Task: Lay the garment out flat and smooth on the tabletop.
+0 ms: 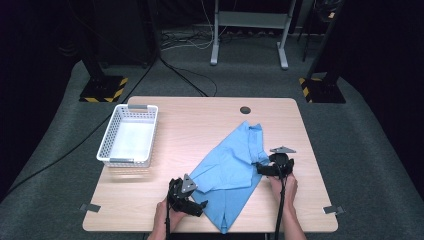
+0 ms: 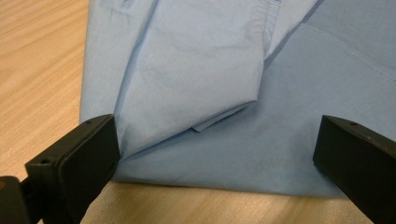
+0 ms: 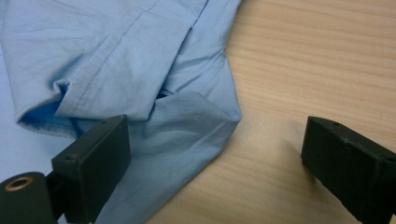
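A blue shirt (image 1: 232,165) lies folded on the worktop (image 1: 200,120). The left gripper (image 1: 196,207) and right gripper (image 1: 266,168) sit at its edges, fingers (image 2: 77,161) wide open, holding nothing. A white basket (image 1: 106,146) stands to the left with nothing inside.

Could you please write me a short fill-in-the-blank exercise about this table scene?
1. The light blue shirt lies on the wooden ____.
2. The white basket stands to the shirt's ____ in the high view.
3. The left gripper has its jaws ____.
4. The right gripper has its jaws ____.

Missing words: table; left; open; open
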`<state>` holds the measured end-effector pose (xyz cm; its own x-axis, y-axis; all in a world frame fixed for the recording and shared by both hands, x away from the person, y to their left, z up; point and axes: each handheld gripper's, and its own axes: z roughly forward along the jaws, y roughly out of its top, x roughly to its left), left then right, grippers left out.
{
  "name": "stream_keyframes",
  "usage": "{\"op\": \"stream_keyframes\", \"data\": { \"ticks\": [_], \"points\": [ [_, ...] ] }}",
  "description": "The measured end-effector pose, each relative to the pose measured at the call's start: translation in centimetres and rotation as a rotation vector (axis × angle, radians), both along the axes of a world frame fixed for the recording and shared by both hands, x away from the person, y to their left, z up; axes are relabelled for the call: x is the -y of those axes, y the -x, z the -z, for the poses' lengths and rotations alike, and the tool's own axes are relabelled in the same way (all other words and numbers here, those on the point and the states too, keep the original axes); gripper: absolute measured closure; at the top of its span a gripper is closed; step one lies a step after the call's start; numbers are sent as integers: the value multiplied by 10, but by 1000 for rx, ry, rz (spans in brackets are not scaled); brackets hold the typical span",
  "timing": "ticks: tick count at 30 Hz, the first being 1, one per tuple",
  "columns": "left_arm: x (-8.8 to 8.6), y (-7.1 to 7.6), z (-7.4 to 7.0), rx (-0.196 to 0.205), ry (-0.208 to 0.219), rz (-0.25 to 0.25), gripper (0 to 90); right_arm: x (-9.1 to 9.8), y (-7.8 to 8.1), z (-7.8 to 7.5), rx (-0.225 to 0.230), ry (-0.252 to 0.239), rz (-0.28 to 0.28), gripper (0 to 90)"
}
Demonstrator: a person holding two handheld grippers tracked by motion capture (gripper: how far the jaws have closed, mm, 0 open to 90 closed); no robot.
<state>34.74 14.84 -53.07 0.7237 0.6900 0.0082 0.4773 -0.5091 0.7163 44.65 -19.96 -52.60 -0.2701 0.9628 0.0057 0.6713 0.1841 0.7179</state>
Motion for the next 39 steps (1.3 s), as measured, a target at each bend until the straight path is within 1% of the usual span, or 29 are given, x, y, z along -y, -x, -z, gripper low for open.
{"op": "stream_keyframes", "data": {
  "ticks": [2,3,4,5,7,8,9,10,11,12,16,19,24,25,26,28,29,32,33,35,36,38,39],
  "points": [
    [0,0,0,1,-2,6,3,2,5,1,7,-2,8,78],
    [1,0,0,1,-2,9,3,2,5,1,7,-2,8,78],
    [1,1,0,2,-2,13,3,4,10,1,10,-2,14,79],
    [1,1,0,1,-3,16,3,4,10,1,10,-2,14,79],
    [3,1,0,1,-2,29,3,7,17,1,14,-1,27,80],
    [3,1,0,1,-2,29,3,7,17,1,14,-1,27,80],
    [3,2,0,3,-4,39,3,9,24,1,15,-2,35,81],
    [3,2,0,3,-4,39,3,9,24,1,15,-2,35,81],
    [4,2,0,2,-2,46,4,11,29,2,18,-2,39,81],
    [4,2,0,2,-2,46,3,11,29,2,18,-2,39,81],
    [6,3,0,-1,-1,63,4,16,39,2,22,-2,45,81],
    [7,3,0,-2,-1,66,3,18,41,2,23,-4,43,81],
    [8,4,0,-3,0,69,3,22,38,2,20,-12,-11,71],
    [8,3,0,-4,0,69,3,22,38,2,20,-12,-11,71],
    [8,4,0,-5,-1,66,2,24,38,2,16,-11,-54,57],
    [7,3,0,-9,10,65,2,24,39,2,14,-10,-78,46],
    [7,3,0,-9,10,65,2,24,39,2,13,-8,-81,43],
    [3,3,-1,-12,42,61,3,24,39,2,12,-5,-81,33],
    [2,3,-2,-8,58,58,3,23,37,3,8,-3,-82,16],
    [1,4,-4,-1,82,53,3,23,37,3,5,-2,-86,8],
    [3,5,-7,12,101,49,3,22,37,3,0,-2,-100,0],
    [4,5,-9,20,106,56,3,22,37,3,-2,-2,-107,0],
    [9,5,-13,25,112,63,3,22,38,3,-1,-1,-111,0]
  ]
}}
